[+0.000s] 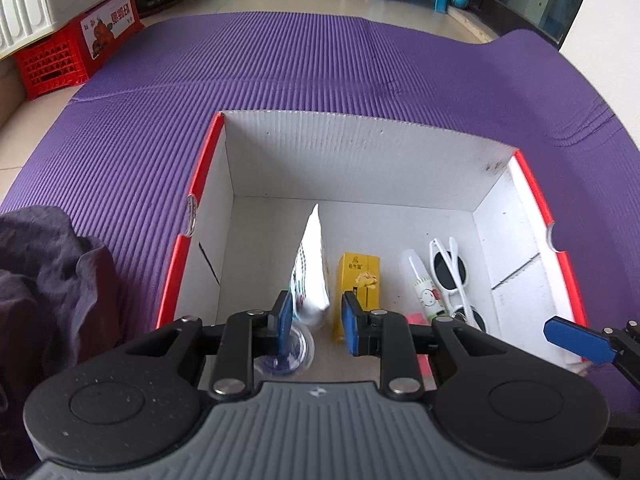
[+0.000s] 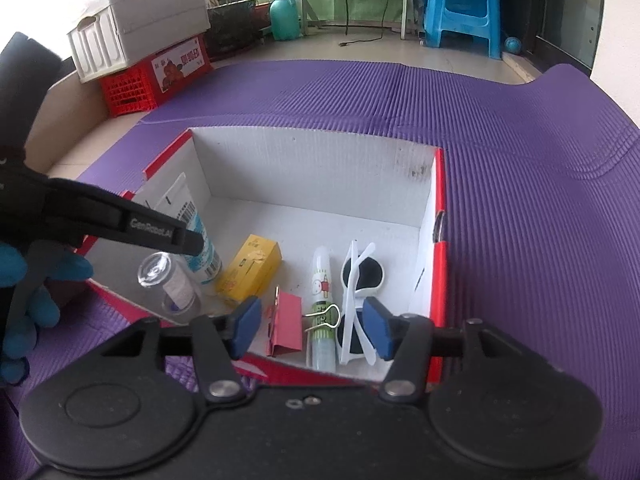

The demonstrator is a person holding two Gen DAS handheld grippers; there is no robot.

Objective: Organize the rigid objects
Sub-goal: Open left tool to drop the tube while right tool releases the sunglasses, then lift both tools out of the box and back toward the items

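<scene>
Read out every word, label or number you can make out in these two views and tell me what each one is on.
"GenRobot.AI", last letters soft: on the black finger of the left gripper, right wrist view.
Red crate: large Chinese characters on its picture label, too blurred to read.
Yellow box: small Chinese print, too small to read.
White tube: barcode and print, unreadable.
Glue stick: cartoon figure, no readable words.

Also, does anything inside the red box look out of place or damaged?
The clear vial lies tipped on its side at the near left corner of the box, and the pink binder clip has its wire handle across the glue stick. Dark smudges mark the far wall.
</scene>
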